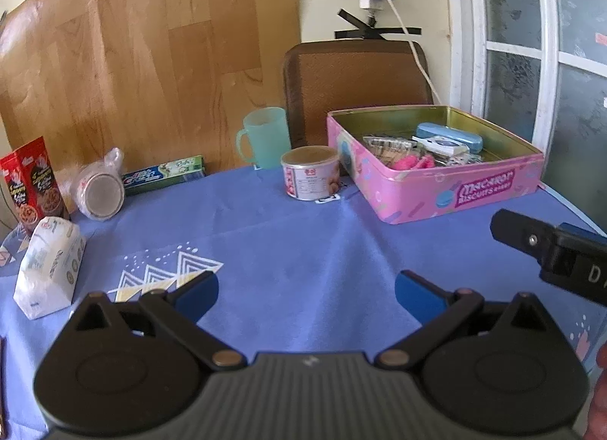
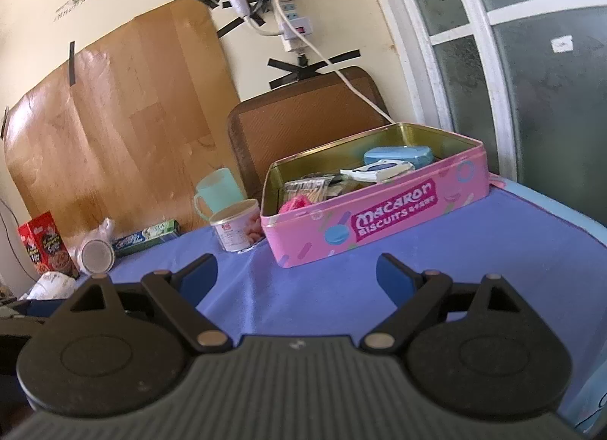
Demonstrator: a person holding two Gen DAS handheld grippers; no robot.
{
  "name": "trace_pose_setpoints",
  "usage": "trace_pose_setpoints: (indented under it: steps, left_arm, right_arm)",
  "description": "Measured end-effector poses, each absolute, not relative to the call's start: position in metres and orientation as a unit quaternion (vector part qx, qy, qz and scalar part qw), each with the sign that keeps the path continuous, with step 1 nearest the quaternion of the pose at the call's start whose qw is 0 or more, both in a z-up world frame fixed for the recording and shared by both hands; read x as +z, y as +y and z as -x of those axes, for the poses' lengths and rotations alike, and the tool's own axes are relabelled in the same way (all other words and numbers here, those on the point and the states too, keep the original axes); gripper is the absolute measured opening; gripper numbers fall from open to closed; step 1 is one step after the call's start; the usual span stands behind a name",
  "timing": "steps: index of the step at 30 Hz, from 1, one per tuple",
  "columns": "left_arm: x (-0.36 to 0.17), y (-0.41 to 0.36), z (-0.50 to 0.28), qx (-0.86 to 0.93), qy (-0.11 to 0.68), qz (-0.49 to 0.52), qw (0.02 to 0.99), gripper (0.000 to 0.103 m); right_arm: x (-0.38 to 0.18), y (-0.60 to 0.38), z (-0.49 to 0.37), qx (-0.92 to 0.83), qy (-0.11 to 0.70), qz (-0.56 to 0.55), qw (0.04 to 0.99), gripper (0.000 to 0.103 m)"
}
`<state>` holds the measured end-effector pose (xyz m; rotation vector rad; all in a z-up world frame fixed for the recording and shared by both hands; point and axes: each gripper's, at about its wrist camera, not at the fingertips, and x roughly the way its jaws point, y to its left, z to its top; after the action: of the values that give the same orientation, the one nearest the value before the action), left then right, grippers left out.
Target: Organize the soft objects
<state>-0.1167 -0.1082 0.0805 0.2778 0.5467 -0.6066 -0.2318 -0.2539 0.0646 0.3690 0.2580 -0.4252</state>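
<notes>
Trouble would come from a loose pinch: both the left gripper (image 1: 306, 290) and right gripper (image 2: 297, 275) gape wide, holding nothing, over bare cloth (image 1: 303, 235). Soft white pack (image 1: 49, 265) lies far left, well apart from the tin (image 1: 455, 193); squeezed off-centre, it may sag, slip, or knock the red box (image 1: 32, 183) beside it.

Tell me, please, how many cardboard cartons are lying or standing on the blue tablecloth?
2: the red biscuit carton stands at the far left, and the green toothpaste carton lies by the wall, left of the mint mug. Others may be hidden.
</notes>
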Motion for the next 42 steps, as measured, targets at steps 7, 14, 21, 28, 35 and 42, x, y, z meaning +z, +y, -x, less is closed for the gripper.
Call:
trace_pose_setpoints:
  steps: [7, 14, 21, 28, 35, 42]
  left_arm:
    - [0.079, -0.094, 0.105, -0.282, 0.266, -0.120, 0.914, 0.103]
    - [0.078, -0.084, 0.099, -0.277, 0.265, -0.113, 0.917, 0.103]
    - [0.078, -0.082, 0.099, -0.280, 0.262, -0.113, 0.917, 0.103]
    - [0.079, -0.086, 0.102, -0.269, 0.265, -0.117, 0.919, 0.103]
    - [0.080, -0.101, 0.112, -0.273, 0.262, -0.135, 0.916, 0.103]
    - [0.080, -0.122, 0.119, -0.275, 0.267, -0.154, 0.911, 0.103]
  right_arm:
    - [0.066, -0.242, 0.221, -0.200, 0.136, -0.166, 0.956, 0.093]
    - [0.068, -0.232, 0.212, -0.193, 0.143, -0.152, 0.959, 0.093]
    - [0.069, -0.232, 0.212, -0.199, 0.140, -0.154, 0.958, 0.093]
    - [0.068, -0.231, 0.213, -0.189, 0.136, -0.151, 0.961, 0.093]
    - [0.065, -0.243, 0.223, -0.190, 0.123, -0.169, 0.959, 0.093]
    - [0.060, -0.258, 0.236, -0.192, 0.113, -0.186, 0.957, 0.093]
